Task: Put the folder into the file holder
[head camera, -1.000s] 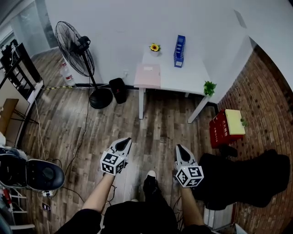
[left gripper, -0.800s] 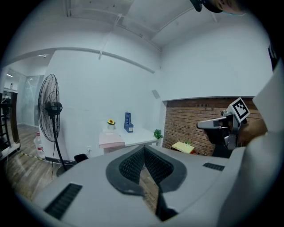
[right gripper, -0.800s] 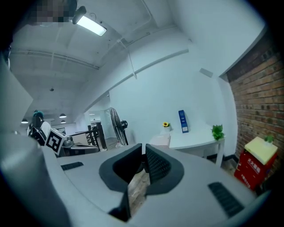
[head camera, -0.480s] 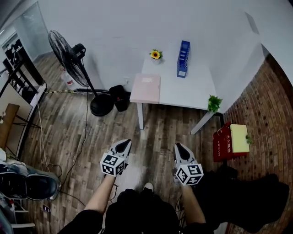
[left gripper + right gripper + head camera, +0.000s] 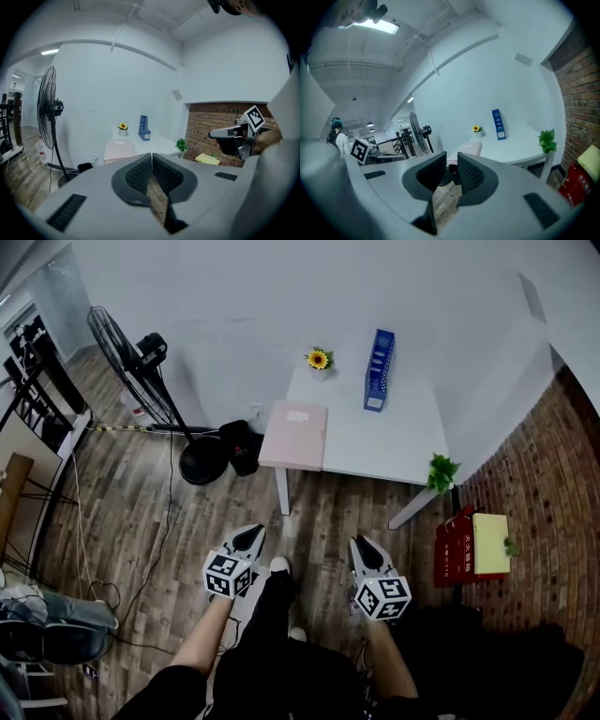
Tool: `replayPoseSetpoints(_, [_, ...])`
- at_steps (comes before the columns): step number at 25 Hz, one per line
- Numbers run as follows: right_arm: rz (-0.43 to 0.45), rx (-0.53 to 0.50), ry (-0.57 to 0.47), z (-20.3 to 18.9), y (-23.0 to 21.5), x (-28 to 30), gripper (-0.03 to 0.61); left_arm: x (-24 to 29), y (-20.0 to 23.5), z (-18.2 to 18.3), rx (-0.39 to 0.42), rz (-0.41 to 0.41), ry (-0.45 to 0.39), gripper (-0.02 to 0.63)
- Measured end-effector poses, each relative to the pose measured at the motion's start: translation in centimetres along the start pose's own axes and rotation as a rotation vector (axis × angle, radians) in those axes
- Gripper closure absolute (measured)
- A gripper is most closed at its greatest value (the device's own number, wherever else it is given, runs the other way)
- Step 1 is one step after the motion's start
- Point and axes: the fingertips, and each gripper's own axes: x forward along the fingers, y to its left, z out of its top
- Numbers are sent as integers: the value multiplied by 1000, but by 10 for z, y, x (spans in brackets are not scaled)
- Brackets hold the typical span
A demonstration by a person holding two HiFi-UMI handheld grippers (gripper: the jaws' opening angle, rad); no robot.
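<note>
A pink folder [image 5: 295, 435] lies flat on the near left corner of a white table [image 5: 394, 442]. A blue file holder [image 5: 379, 370] stands upright at the table's far side. Both grippers hang over the wooden floor, well short of the table. My left gripper [image 5: 251, 535] is shut with its pads touching and nothing in it; in its own view the folder [image 5: 119, 151] and file holder [image 5: 144, 128] are far ahead. My right gripper [image 5: 361, 545] is open by a narrow gap and has just been opening, with nothing between the jaws. Its view shows the folder [image 5: 471, 148] and holder [image 5: 498, 124] ahead.
A small sunflower pot [image 5: 318, 359] stands beside the file holder, and a green plant [image 5: 441, 471] at the table's right corner. A standing fan [image 5: 141, 362] and a black bin [image 5: 244, 442] are left of the table. A red box [image 5: 459, 545] sits by the brick wall.
The table, folder and file holder have come nearer in the head view as the person walks toward them. Both grippers keep their places ahead of the body, carried forward together.
</note>
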Motion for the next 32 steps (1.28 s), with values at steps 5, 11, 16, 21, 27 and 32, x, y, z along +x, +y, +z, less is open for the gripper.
replayPoseSetpoints(5, [6,27,30,6,-18,48,499,46,26,6,14,-14,7,588])
replayPoseSetpoints(11, [6,60,73,17,-41,122,494,112,72,27,45,-26,3,589])
replayPoseSetpoints(16, [-2,75,105,37,-59,185,483,166,112,41,37,-46,20,588])
replayPoseSetpoints(21, [-21,83,110,54,-77,241,457,211,155,56,39,-61,31,589])
replayPoseSetpoints(27, [-27,134,121,58,-95,282,388,250,184,66,45,-74,42,588])
replayPoseSetpoints(32, [-20,234,158,43,-110,300,356,273,193,62,33,-80,68,588])
